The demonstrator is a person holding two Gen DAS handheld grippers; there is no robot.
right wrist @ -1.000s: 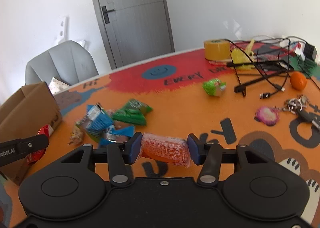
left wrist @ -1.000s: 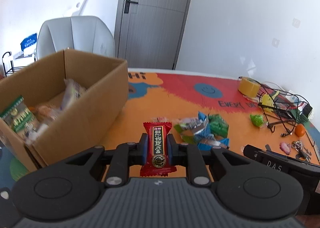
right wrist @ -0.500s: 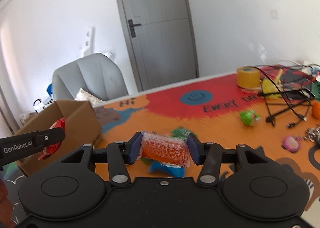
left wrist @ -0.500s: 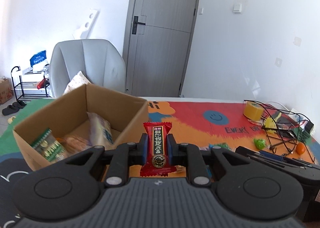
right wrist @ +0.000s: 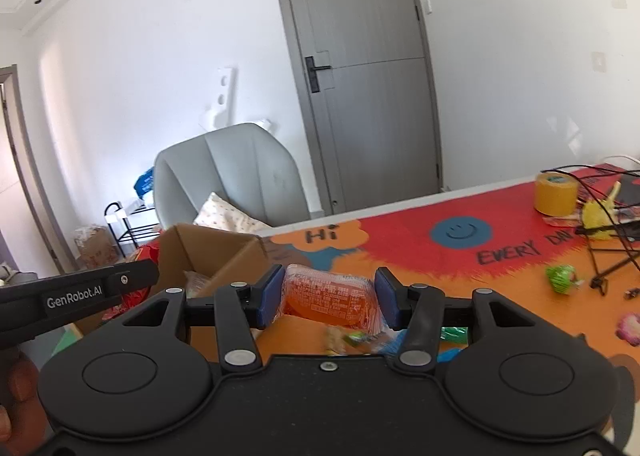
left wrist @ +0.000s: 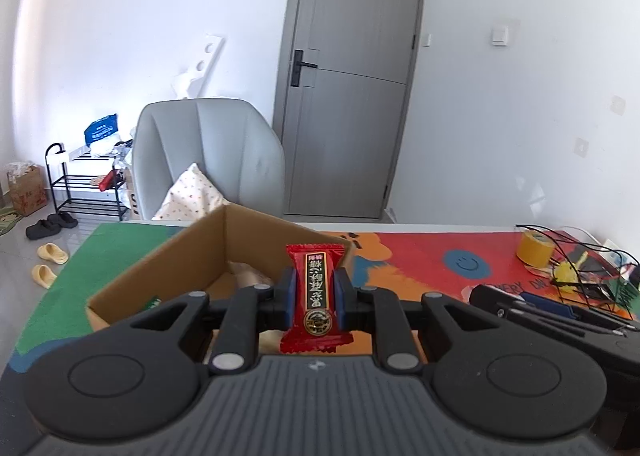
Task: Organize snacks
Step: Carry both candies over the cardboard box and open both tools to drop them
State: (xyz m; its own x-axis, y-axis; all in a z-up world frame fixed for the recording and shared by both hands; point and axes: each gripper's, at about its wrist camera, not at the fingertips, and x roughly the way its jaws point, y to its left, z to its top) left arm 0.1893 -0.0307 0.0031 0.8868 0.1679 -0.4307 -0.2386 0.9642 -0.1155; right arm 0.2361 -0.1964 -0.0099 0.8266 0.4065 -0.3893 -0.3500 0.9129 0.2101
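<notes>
My left gripper point(left wrist: 314, 298) is shut on a red snack packet point(left wrist: 315, 296) held upright, just in front of the open cardboard box point(left wrist: 192, 252). My right gripper point(right wrist: 329, 302) is shut on an orange snack packet point(right wrist: 330, 298), held above the table to the right of the box point(right wrist: 212, 252). The left gripper's arm point(right wrist: 76, 292) shows at the left in the right wrist view. Loose green and blue snacks point(right wrist: 452, 334) lie on the table below the right gripper, mostly hidden. A few snacks show dimly inside the box.
The colourful table mat point(right wrist: 420, 240) carries a yellow tape roll point(right wrist: 556, 192), black cables point(right wrist: 608, 252), a green wrapped item point(right wrist: 562, 278) and a pink item point(right wrist: 630, 328) at the right. A grey chair point(left wrist: 208, 160) with a pillow stands behind the box.
Both grippers have risen and tilted up, holding their packets. The left one has moved toward the box; the loose snacks have dropped below both views.
</notes>
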